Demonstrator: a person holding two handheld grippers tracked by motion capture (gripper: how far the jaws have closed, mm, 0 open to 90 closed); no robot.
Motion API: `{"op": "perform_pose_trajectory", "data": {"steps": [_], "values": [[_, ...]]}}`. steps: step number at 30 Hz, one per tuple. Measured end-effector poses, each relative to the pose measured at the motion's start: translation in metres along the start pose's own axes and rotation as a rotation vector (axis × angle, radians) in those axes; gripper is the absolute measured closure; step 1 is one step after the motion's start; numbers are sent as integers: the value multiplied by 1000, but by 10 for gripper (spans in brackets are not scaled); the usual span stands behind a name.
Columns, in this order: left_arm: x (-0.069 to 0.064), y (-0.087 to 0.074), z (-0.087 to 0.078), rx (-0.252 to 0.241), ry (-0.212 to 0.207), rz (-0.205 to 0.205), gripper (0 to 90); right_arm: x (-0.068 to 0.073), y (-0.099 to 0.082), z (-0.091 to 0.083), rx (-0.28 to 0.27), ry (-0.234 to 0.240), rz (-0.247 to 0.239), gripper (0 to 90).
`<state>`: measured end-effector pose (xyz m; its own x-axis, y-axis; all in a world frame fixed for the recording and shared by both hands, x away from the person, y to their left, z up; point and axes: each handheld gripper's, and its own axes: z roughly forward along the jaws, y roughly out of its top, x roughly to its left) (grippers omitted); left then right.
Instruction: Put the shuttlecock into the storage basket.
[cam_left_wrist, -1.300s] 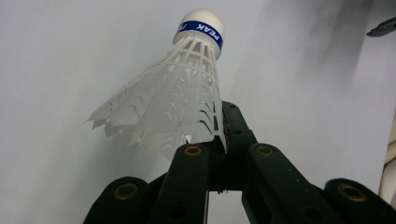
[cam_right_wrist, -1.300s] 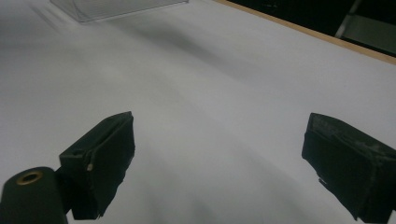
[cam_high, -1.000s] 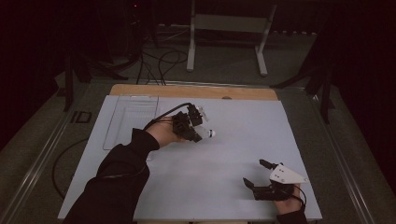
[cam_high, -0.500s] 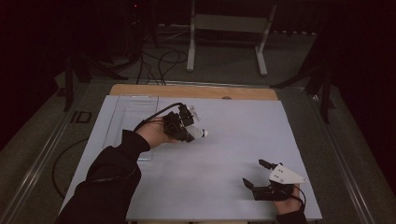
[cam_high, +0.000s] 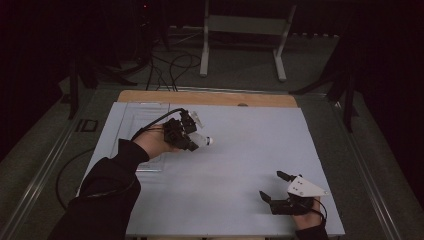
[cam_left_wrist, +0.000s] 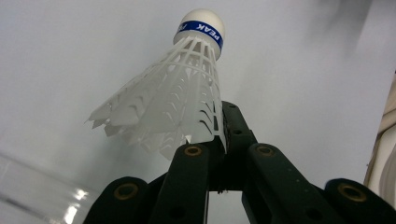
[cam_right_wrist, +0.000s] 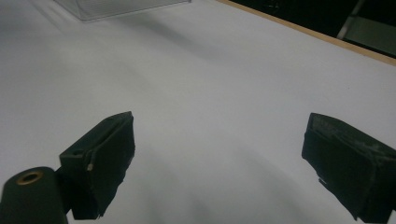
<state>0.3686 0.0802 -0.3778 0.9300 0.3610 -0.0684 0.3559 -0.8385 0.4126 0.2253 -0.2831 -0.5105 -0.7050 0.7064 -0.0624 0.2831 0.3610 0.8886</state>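
Note:
A white plastic shuttlecock (cam_left_wrist: 177, 98) with a blue band under its cork is pinched by the edge of its skirt in my left gripper (cam_left_wrist: 218, 140), which is shut on it. From above, the left gripper (cam_high: 186, 134) hovers over the left middle of the white table (cam_high: 240, 150), and the shuttlecock (cam_high: 204, 141) points its cork to the right. My right gripper (cam_high: 271, 185) rests low near the front right corner with its jaws wide apart. Nothing but bare table lies between the jaws of the right gripper (cam_right_wrist: 224, 154).
A clear plastic box (cam_high: 142, 117) lies on the table's left side, just left of the left gripper; its edge (cam_right_wrist: 116, 7) lies far off in the right gripper view. A wooden strip (cam_high: 210, 97) borders the far edge. A metal stand (cam_high: 245, 25) and cables are on the floor beyond.
My left gripper has carried the shuttlecock leftward and slightly nearer to the person. The right gripper has stayed put, still open.

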Motion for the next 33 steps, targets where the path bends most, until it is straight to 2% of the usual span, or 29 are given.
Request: {"op": "perform_pose_trajectory", "data": {"steps": [17, 33], "values": [[6, -24, -21, 0, 11, -11, 900, 0, 0, 1, 4, 1, 1, 95], [12, -47, -34, 8, 21, -37, 900, 1, 0, 3, 9, -2, 1, 95]]}}
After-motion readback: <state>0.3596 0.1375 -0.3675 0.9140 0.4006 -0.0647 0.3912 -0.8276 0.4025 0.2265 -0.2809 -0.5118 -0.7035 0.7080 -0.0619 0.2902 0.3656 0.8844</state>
